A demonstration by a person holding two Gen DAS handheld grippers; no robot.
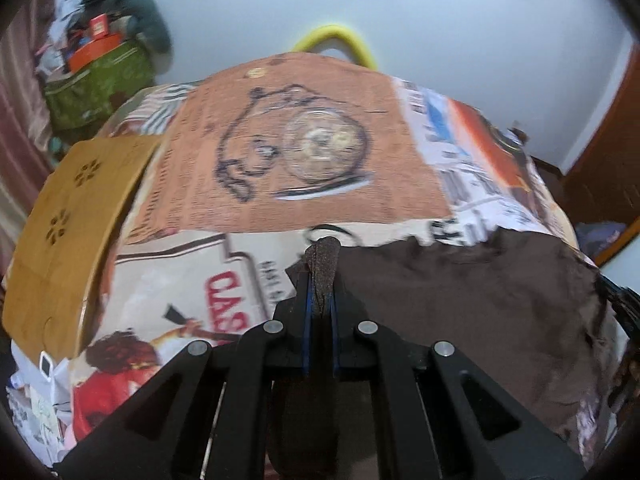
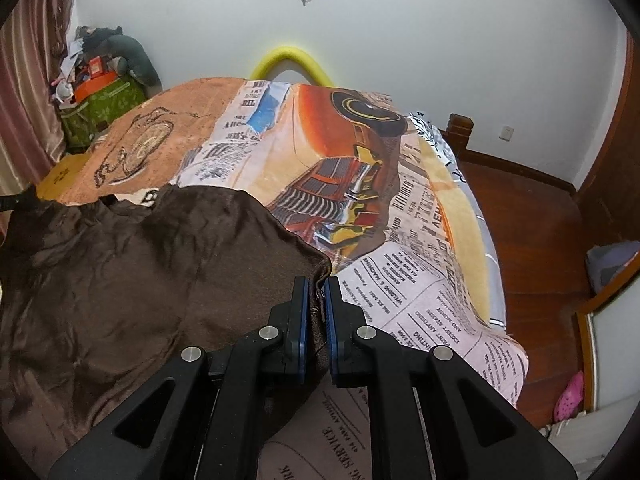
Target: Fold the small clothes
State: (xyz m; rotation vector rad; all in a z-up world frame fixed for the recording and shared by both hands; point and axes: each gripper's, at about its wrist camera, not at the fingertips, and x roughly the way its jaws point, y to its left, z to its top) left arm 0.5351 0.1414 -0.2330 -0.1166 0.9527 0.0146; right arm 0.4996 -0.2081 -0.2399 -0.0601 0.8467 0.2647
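A dark brown shiny garment (image 2: 132, 264) lies spread on the printed bedspread (image 2: 360, 184). My right gripper (image 2: 317, 286) is shut on the garment's right corner, with cloth bunched between the blue pads. In the left wrist view my left gripper (image 1: 321, 276) is shut on the garment's left corner, a fold of brown cloth (image 1: 460, 300) sticking up between its fingers. The cloth stretches between the two grippers, slightly lifted at both held corners. The left gripper's black tip also shows in the right wrist view (image 2: 20, 202) at the far left.
A yellow wooden board (image 1: 68, 216) lies at the bed's left edge. A green bag with piled clutter (image 2: 100, 92) stands by the curtain. A yellow foam arch (image 2: 292, 62) sits behind the bed. Wooden floor (image 2: 528, 216) and a pink shoe (image 2: 570, 396) lie to the right.
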